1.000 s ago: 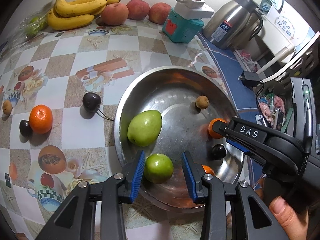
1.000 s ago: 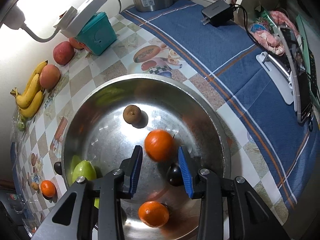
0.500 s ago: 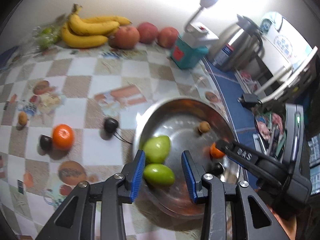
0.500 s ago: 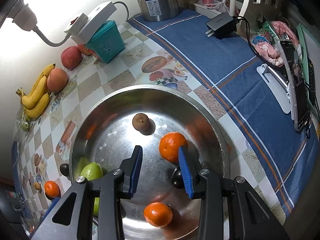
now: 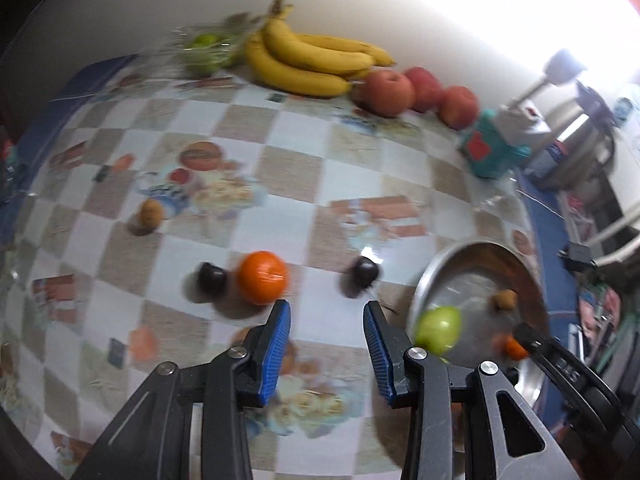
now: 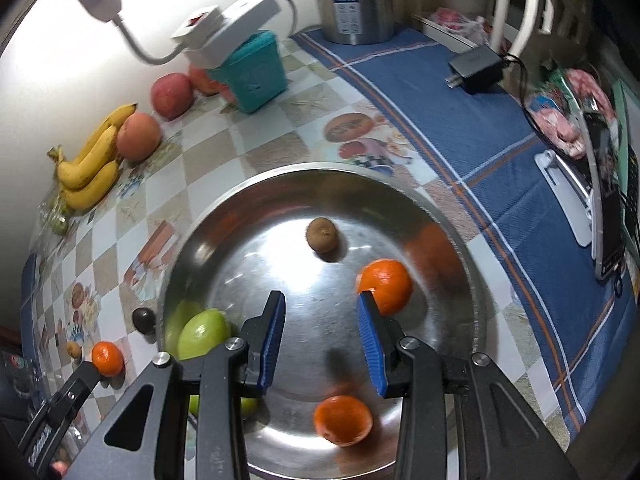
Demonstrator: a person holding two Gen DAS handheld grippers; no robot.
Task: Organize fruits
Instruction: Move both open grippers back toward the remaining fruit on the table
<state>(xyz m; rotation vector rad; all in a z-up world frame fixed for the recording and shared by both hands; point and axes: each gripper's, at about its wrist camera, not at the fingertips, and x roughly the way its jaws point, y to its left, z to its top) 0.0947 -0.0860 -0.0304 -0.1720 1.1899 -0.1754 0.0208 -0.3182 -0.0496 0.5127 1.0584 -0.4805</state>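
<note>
My left gripper [image 5: 326,320] hangs open and empty over the checked tablecloth, left of the steel bowl [image 5: 452,250]. Just beyond its fingertips lie an orange [image 5: 262,277] and two dark plums [image 5: 212,278] [image 5: 362,274]; a small brown fruit [image 5: 150,214] sits farther left. My right gripper [image 6: 320,316] is open above the bowl [image 6: 320,166] with nothing between its pads. In the bowl lie two oranges [image 6: 386,286] [image 6: 342,420], a brown fruit [image 6: 322,233] and green fruits [image 6: 204,334].
Bananas [image 5: 308,60] and several peaches [image 5: 388,88] line the back wall. A teal box with a white lamp [image 6: 256,72], a steel kettle [image 6: 356,0] and a black charger [image 6: 476,70] stand on the blue cloth side. A bag of green fruit [image 5: 204,50] lies far left.
The left gripper has swung left, off the bowl and away from the green fruit, to over the tablecloth. The orange seen between the right fingers now lies to their right.
</note>
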